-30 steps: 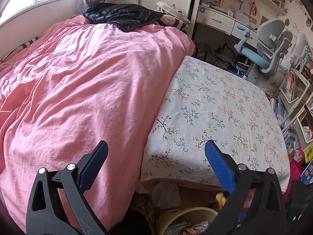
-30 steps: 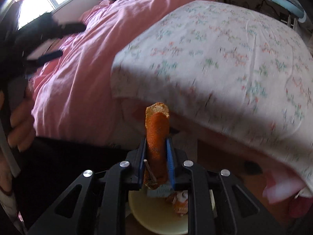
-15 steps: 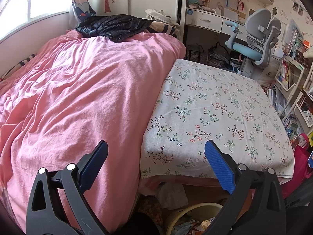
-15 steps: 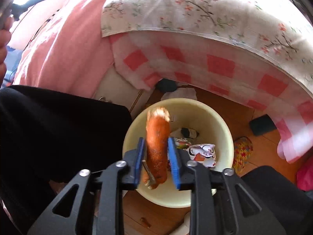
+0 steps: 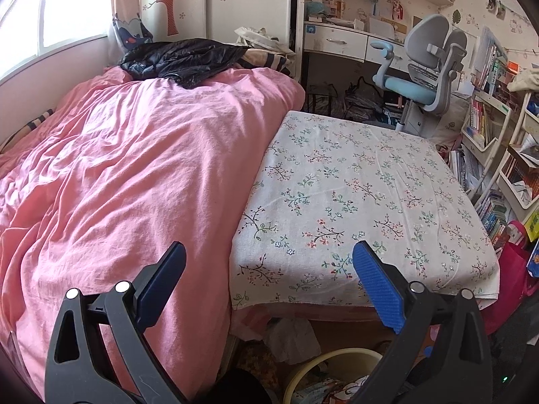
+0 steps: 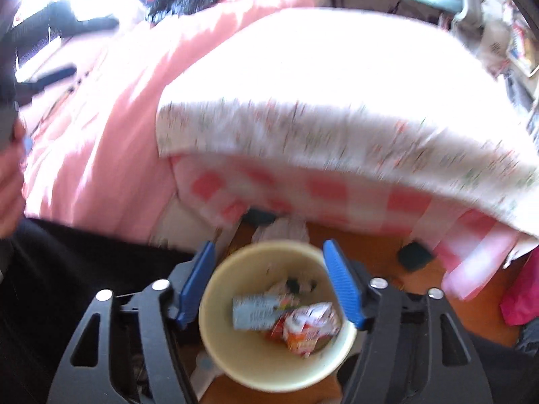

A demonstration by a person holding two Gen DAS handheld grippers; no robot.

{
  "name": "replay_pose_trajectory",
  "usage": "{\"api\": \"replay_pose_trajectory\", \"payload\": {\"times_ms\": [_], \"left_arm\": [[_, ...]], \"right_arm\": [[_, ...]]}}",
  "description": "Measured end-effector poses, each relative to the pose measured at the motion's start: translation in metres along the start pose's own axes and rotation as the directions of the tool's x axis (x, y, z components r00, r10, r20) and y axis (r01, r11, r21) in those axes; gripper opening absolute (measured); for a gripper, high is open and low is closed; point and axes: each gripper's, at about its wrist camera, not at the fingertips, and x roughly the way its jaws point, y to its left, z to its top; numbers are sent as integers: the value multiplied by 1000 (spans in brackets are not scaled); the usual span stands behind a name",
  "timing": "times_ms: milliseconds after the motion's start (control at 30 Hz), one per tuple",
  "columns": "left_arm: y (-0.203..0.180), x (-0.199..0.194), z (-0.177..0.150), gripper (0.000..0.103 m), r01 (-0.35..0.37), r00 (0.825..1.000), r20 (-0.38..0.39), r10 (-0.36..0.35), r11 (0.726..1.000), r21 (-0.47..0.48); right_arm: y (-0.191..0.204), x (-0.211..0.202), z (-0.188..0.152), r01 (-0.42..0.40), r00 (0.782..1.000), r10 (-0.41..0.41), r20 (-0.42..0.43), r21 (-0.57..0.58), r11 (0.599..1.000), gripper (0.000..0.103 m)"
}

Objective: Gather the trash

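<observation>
Left gripper (image 5: 266,276): held above the foot of the bed, its blue-padded fingers (image 5: 379,286) spread wide apart with nothing between them.
Right gripper (image 6: 269,282): held directly over the trash bin (image 6: 340,353), its fingers (image 6: 342,286) spread apart with nothing gripped; the view is blurred.
Trash bin: a pale yellow round bin, seen on the wooden floor (image 6: 377,252) just beside the bed's foot; in the left wrist view only its rim (image 5: 333,358) is seen at the bottom edge.
Trash: crumpled wrappers (image 6: 310,326) and a pale printed packet (image 6: 256,311) are seen lying inside the bin, touching one another; finer detail is lost to blur.
Bed coverings: a pink duvet (image 5: 128,185) is spread on the left, a white floral sheet (image 5: 363,195) just beside it on the right, with a pink checked cloth (image 6: 303,192) hanging below the sheet's edge.
Surroundings: a black jacket (image 5: 182,60) is lying at the head of the duvet; a grey and blue desk chair (image 5: 421,74) is standing beyond the sheet.
</observation>
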Motion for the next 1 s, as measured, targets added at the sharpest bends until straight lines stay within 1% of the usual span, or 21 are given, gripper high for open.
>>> {"api": "replay_pose_trajectory", "payload": {"times_ms": [33, 100, 133, 167, 200, 267, 367, 467, 500, 533, 567, 600, 633, 667, 733, 767, 900, 933, 1000], "left_arm": [[-1, -3, 1, 96, 4, 1000, 6, -4, 1000, -1], [-1, -7, 3, 96, 9, 1000, 18, -9, 1000, -3], [-2, -9, 4, 96, 11, 1000, 24, -11, 1000, -3], [-3, -11, 5, 96, 12, 999, 30, -12, 1000, -1], [-5, -13, 8, 96, 14, 999, 37, -14, 1000, 0], [-9, -16, 12, 96, 14, 999, 52, -14, 1000, 3], [-18, -22, 17, 96, 19, 997, 76, -21, 1000, 18], [-28, -27, 25, 96, 36, 994, 103, -40, 999, 37], [-31, -29, 27, 96, 37, 992, 118, -42, 998, 45], [-35, -30, 31, 96, 39, 990, 135, -45, 998, 49], [-39, -31, 34, 96, 42, 988, 149, -49, 998, 52], [-43, -31, 37, 96, 46, 986, 161, -54, 997, 57], [-47, -30, 41, 96, 46, 984, 167, -57, 997, 66], [-52, -29, 43, 96, 44, 984, 171, -57, 996, 79], [-59, -27, 45, 96, 42, 983, 173, -58, 994, 98], [-60, -27, 44, 96, 45, 984, 169, -62, 994, 102], [-61, -28, 44, 96, 39, 983, 174, -57, 993, 109], [-59, -27, 44, 96, 41, 984, 170, -58, 994, 104], [-54, -26, 44, 96, 42, 985, 165, -57, 995, 91]], "right_arm": [[-2, -8, 6, 14, 999, -14, 38, 1, 1000, 73], [-5, -27, 20, 51, 991, -50, 125, 1, 999, 78], [-7, -36, 28, 78, 983, -77, 169, -4, 997, 82], [-8, -47, 37, 119, 969, -114, 220, -10, 993, 86], [-8, -57, 44, 160, 952, -150, 266, -14, 987, 88], [-11, -77, 61, 232, 910, -212, 357, -13, 973, 95], [-14, -101, 82, 294, 849, -257, 462, -8, 956, 95], [-18, -117, 95, 378, 772, -303, 559, -21, 925, 95], [-20, -119, 95, 398, 752, -313, 579, -21, 917, 95], [-23, -119, 97, 410, 740, -323, 590, -15, 912, 95], [-28, -116, 97, 412, 733, -334, 593, 4, 911, 95], [-33, -112, 97, 403, 736, -341, 585, 26, 915, 95], [-39, -106, 99, 383, 758, -340, 556, 42, 923, 95], [-41, -108, 102, 372, 775, -340, 532, 50, 927, 95], [-38, -111, 102, 366, 767, -327, 553, 42, 930, 95], [-36, -112, 102, 367, 767, -320, 556, 29, 930, 95], [-23, -107, 101, 377, 787, -305, 536, -27, 926, 95], [-22, -107, 101, 379, 789, -301, 536, -40, 924, 95], [-17, -105, 100, 401, 785, -305, 539, -67, 914, 95]]}}
